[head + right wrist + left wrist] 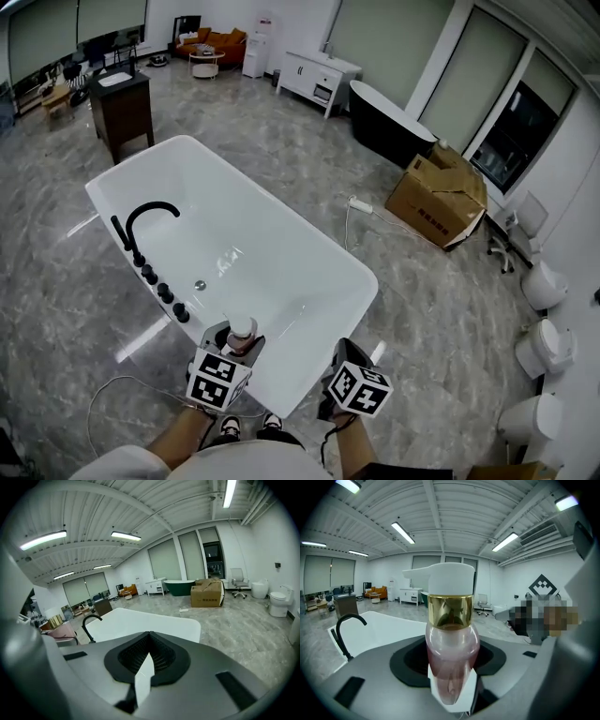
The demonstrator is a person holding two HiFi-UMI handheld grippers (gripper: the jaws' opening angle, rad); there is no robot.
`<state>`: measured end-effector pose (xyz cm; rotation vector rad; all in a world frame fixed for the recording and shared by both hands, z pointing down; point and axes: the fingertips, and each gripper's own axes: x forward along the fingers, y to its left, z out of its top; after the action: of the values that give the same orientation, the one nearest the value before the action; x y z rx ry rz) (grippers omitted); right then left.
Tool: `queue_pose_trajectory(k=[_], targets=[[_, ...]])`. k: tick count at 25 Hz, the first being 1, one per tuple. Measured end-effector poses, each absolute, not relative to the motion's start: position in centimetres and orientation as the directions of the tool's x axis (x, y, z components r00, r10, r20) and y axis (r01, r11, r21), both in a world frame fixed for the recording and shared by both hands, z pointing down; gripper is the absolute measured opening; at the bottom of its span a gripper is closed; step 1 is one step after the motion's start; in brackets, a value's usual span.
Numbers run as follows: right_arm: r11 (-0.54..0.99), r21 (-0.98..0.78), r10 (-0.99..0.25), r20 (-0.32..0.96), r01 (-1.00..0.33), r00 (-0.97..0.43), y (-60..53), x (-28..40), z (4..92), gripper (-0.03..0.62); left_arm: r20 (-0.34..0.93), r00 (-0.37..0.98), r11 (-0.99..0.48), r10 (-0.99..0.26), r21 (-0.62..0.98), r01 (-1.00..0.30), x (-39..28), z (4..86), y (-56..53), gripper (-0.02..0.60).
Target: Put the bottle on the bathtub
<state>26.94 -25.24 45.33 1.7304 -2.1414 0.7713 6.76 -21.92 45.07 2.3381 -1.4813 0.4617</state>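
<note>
holding the bottle point(242, 328) clenched in the jaws of our left gripper point(452, 693), low centre of the frame at the bathtub point(281, 208) rim. our right gripper point(143, 679) is closed, empty. if we release off-centre on that narrow rim, the bottle could topple in.

There are two tubs: a white tub point(367, 281) in the middle and a black tub point(389, 124) at 1 o'clock. Three toilets point(544, 283) point(544, 349) point(528, 418) are at 4 o'clock. One box point(436, 197) is at 2 o'clock. There is one bottle point(451, 639) and one tap point(150, 208). Two grippers are at 6 o'clock: the left gripper point(452, 691) and the right gripper point(143, 676).
</note>
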Motion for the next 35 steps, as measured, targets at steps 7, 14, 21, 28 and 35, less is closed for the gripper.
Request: queue_pose_trajectory(k=[7,14,21,28,35], targets=[[0.28,-0.239,-0.754,0.545,-0.93,-0.367,-27.9,24.1,46.0,0.026,0.455,0.277,-0.255,-0.846,0.11,-0.961,4.6,45.4,-21.6,0.23],[0.401,-0.26,-0.67,0.571,-0.879,-0.474,-29.5,20.7,47.7,0.026,0.483,0.137,-0.101,-0.865,0.1,-0.99,1.9,46.0,-19.4,0.23],[0.478,-0.304,-0.581,0.594,-0.824,-0.556,-28.4,15.5,49.9,0.026,0.525,0.049,-0.005,-0.849,0.084,-0.996,-0.6,47.3,-15.8,0.23],[0.537,-0.297,-0.518,0.623,-0.79,-0.586,-27.4,11.9,51.3,0.026,0.549,-0.01,0.085,-0.836,0.113,-0.99,-3.3,49.2,-13.8,0.23],[0.599,-0.289,-0.462,0.638,-0.747,-0.616,-26.8,9.6,53.0,0.026,0.553,-0.047,0.133,-0.832,0.116,-0.984,-4.9,50.5,-13.6,0.232]])
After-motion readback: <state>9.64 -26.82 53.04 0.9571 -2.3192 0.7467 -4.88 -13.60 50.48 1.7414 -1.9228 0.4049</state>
